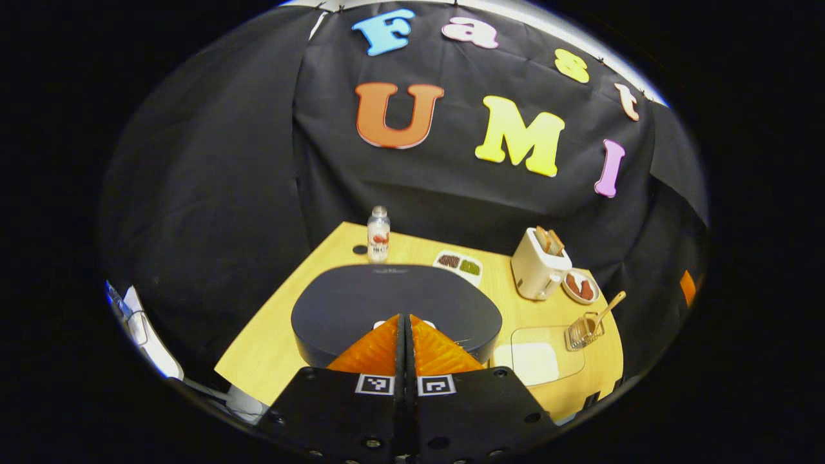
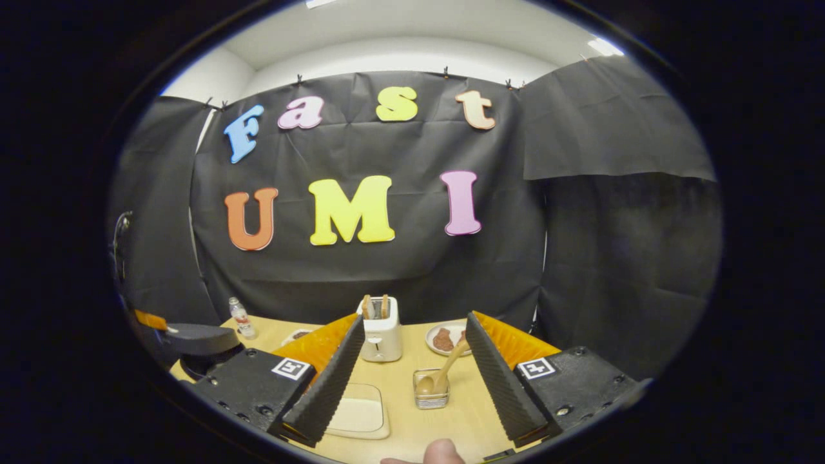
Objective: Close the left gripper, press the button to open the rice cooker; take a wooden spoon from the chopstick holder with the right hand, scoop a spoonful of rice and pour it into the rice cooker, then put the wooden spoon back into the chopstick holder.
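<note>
The rice cooker (image 1: 361,296) is a dark grey oval with its lid down, at the table's near left. My left gripper (image 1: 405,317) is shut, its tips resting on the cooker's white button (image 1: 381,324) at the lid's front edge. The wire chopstick holder (image 1: 583,331) stands to the right with the wooden spoon (image 1: 610,307) leaning in it. In the right gripper view the holder (image 2: 430,390) and spoon (image 2: 448,366) sit between the fingers of my open right gripper (image 2: 412,322), lower down and apart from them. A clear tray of white rice (image 2: 358,412) lies left of the holder. The cooker (image 2: 200,341) is at far left.
A white toaster (image 2: 381,332) with two slices stands at the back, a plate of reddish food (image 2: 445,338) to its right. A small bottle (image 1: 378,233) and a white two-part dish (image 1: 459,263) sit behind the cooker. A person's fingertip (image 2: 441,452) shows at the bottom edge.
</note>
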